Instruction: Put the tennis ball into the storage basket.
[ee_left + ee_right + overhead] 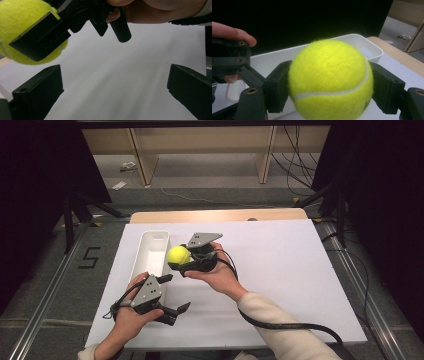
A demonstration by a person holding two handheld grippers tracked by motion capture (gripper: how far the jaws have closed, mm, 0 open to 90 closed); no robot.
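A yellow tennis ball (178, 254) is held above the white board, just right of the white tray (150, 240). My right gripper (181, 260) is shut on it. In the right gripper view the ball (329, 80) sits squeezed between the two black jaws of the right gripper (331, 87), with the tray's rim (362, 40) behind it. My left gripper (175, 293) stands open and holds nothing, at the tray's near end. In the left gripper view the left gripper (115, 92) has its jaws wide apart over bare white board, and the ball (17, 15) hangs at upper left.
The white board (280, 265) covers the table, with a strip of wooden edge (220, 215) at the far side. The tray looks empty. Cables trail from both grippers toward the near edge. Dark stands and a wooden shelf stand beyond the table.
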